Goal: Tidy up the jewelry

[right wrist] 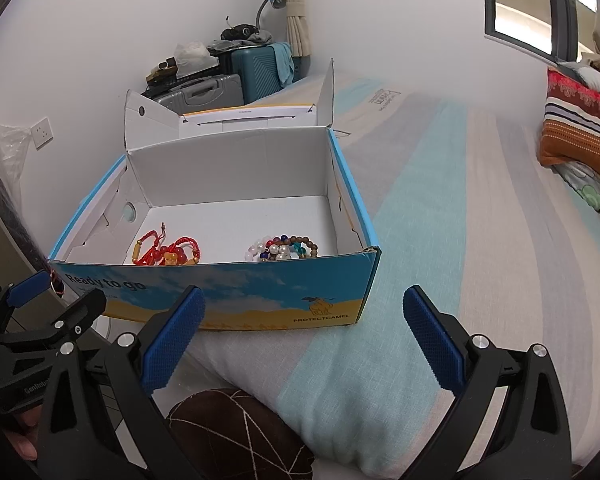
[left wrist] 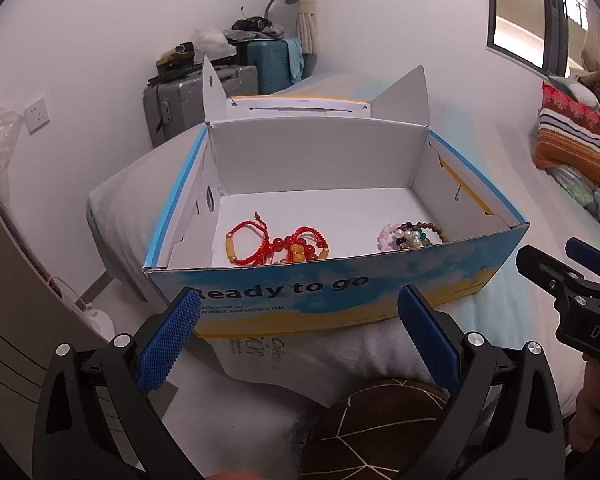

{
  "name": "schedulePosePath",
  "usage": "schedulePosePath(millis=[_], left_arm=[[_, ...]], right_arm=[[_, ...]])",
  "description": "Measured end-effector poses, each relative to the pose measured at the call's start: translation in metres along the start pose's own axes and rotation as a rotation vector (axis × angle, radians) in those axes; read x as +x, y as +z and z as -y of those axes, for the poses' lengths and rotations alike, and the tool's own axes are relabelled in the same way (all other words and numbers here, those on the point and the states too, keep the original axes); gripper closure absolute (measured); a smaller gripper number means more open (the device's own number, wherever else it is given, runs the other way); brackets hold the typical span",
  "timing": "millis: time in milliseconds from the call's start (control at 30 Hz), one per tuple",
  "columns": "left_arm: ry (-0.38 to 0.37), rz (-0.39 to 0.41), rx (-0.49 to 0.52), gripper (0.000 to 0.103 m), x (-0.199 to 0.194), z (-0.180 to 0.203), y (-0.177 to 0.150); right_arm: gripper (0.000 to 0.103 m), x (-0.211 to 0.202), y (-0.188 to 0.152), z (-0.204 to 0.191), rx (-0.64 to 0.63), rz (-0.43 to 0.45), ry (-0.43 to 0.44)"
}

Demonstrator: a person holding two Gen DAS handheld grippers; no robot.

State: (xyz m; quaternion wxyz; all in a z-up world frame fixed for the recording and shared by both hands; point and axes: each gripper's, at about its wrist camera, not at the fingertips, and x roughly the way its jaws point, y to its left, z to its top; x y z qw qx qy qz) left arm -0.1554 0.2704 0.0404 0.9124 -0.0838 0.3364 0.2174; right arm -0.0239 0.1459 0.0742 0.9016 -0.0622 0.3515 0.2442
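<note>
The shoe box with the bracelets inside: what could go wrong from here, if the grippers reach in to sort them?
1. The red cord bracelets lie tangled in one heap, so a pinch may lift several together.
2. The mixed bead bracelets sit close behind the front wall of the shoe box; an open right gripper might bump that wall.
3. The box rests on soft bedding, so pressure from the left gripper could tip or shift it.

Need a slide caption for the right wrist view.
Open right gripper faces blue-and-yellow cardboard box holding red cord bracelets and mixed bead bracelets.
</note>
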Motion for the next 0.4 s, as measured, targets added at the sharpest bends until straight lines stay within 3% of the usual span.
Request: schedulePosePath(millis=[233,400], left_arm=[[-0.039,-0.023,-0.026,0.006,0.0011,-0.0009,-0.0002],[-0.013,-0.023,-0.018,0.006,-0.0002,0.0014,-0.0012]], right_arm=[[0.008,0.0002,-0.0002,0.0003,0.002,-0.002,0.001],[0.008,0.0010,-0.0012,0.0005,0.004,-0.005,0.001]])
